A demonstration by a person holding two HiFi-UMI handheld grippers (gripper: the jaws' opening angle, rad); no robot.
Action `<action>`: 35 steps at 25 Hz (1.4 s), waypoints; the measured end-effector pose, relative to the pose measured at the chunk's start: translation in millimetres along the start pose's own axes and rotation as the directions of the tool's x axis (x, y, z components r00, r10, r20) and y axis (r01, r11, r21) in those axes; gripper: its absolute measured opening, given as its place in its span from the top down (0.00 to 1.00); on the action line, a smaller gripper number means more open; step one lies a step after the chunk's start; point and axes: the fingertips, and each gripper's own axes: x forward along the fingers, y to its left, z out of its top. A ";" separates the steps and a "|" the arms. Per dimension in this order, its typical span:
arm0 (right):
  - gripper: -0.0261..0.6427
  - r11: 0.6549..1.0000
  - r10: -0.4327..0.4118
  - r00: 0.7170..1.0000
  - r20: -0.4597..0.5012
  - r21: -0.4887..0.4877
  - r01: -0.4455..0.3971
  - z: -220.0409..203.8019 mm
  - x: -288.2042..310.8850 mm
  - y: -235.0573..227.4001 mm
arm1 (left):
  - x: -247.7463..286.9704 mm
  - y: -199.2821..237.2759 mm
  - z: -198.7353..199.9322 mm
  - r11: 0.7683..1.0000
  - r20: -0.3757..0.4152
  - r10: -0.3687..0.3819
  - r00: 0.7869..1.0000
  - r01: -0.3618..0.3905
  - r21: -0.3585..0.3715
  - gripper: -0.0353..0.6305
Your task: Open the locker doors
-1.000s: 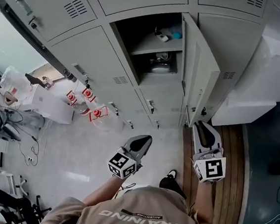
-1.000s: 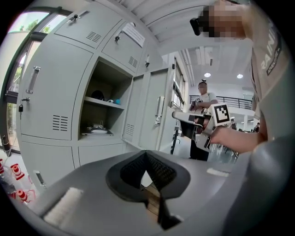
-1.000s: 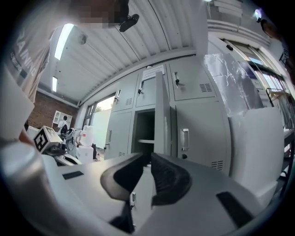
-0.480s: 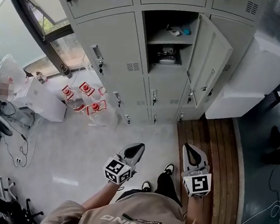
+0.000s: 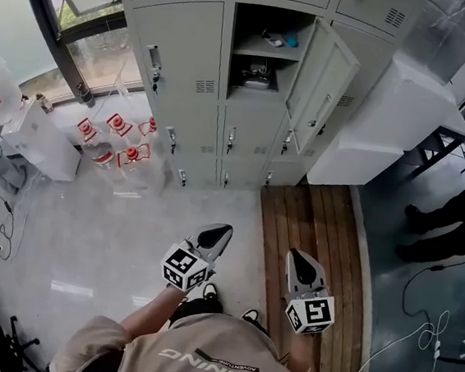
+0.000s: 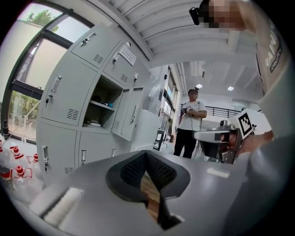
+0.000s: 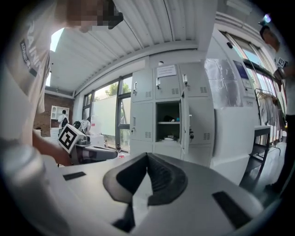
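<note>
Both grippers have drawn back from the pale grey metal locker bank [image 5: 187, 69], which now stands well apart from them across the floor. A second ago the right gripper [image 5: 295, 254] was just beside the edge of the open grey locker door [image 5: 322, 83]. That door hangs swung out to the right of a shelved compartment [image 5: 258, 60] with small items inside; the doors around it are closed. The left gripper [image 5: 221, 231] has its jaws pressed together on nothing. The right gripper is likewise clenched and empty, over the brown wooden plank strip [image 5: 319, 223]. Red-capped clear bottles [image 5: 117, 140] sit on the floor by the lockers' left end.
</note>
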 end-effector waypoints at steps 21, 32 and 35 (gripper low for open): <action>0.94 0.989 0.124 0.990 0.069 0.078 -0.129 -78.5 -187.1 -19.1 | -66.8 -215.5 -51.3 0.986 -0.076 0.157 0.985 -0.152 0.075 0.94; 0.94 0.993 0.102 0.989 0.107 0.046 -0.107 -47.6 -202.3 18.7 | -118.9 -210.2 -13.9 0.968 0.055 0.188 0.981 -0.195 0.155 0.94; 0.94 0.992 0.126 0.985 0.118 0.011 -0.128 -34.2 -198.6 36.7 | -138.1 -197.0 -20.6 0.964 0.051 0.225 0.973 -0.230 0.133 0.94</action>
